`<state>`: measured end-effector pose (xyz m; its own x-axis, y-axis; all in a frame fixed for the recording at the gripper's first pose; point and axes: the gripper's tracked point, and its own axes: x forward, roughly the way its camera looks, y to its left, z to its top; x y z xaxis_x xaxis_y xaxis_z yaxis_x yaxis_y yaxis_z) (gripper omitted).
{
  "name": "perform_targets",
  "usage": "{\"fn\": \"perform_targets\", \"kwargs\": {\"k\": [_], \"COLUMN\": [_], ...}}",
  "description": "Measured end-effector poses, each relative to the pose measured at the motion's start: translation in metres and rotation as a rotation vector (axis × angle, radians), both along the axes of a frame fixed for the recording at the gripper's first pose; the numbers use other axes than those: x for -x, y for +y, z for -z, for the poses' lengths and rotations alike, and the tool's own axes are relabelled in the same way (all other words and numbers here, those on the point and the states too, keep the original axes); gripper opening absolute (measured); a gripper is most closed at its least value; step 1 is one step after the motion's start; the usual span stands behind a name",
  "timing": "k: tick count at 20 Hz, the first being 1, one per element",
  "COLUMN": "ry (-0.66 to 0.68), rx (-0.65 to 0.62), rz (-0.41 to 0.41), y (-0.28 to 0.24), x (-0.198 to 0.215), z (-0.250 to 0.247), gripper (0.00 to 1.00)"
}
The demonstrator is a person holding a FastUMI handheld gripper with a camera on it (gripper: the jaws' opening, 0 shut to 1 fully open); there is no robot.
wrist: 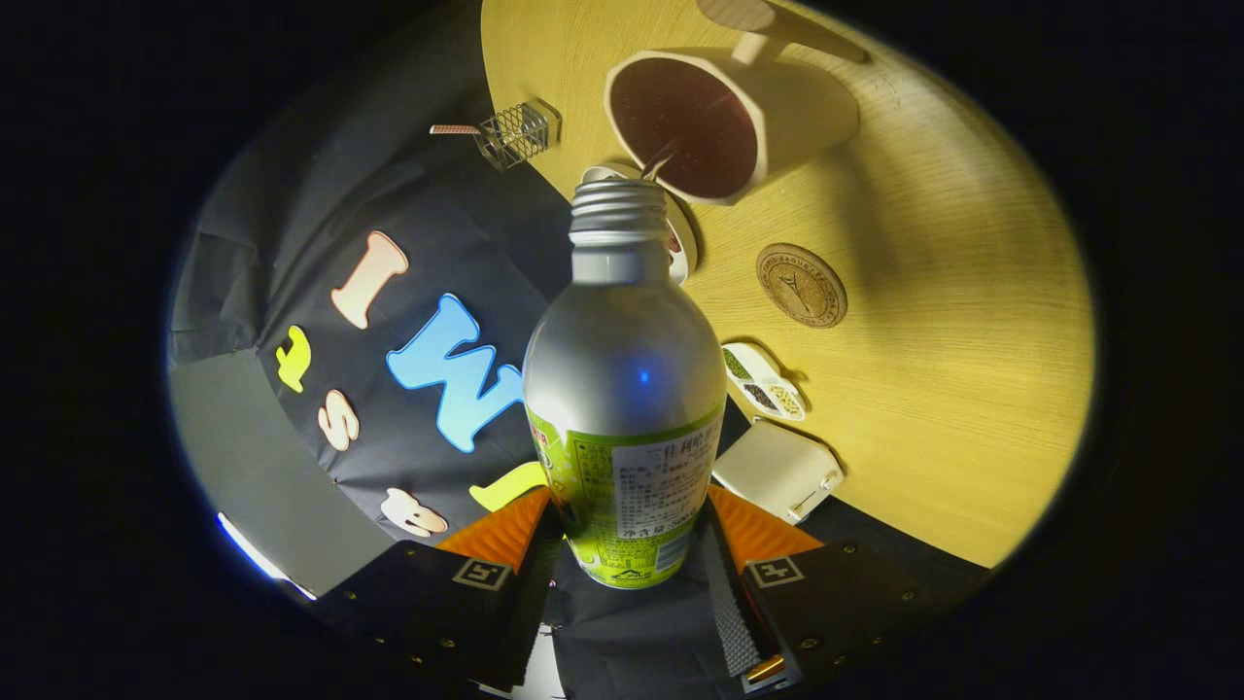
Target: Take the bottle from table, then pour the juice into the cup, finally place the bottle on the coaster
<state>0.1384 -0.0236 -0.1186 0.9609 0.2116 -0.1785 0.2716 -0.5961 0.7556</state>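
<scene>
Silver bottle (622,389) — one — clamped in gripper (627,544); one cup (724,122).

We're seeing bottle (622,389) sitting between the fingers (505,535), mouth at cup (724,122); coaster (801,284) lying on table (933,389) beside the cup.

Wooden table (952,389) bears cup (739,117), round coaster (802,285), wire rack (517,133), white box (777,469).
</scene>
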Motion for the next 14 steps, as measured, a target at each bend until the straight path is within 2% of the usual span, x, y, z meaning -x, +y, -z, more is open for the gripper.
{"fn": "perform_targets", "kwargs": {"k": [14], "ry": [0.024], "rx": [-0.004], "rz": [-0.003], "y": [0.0029], "x": [-0.0017], "z": [0.0022], "gripper": [0.73]}}
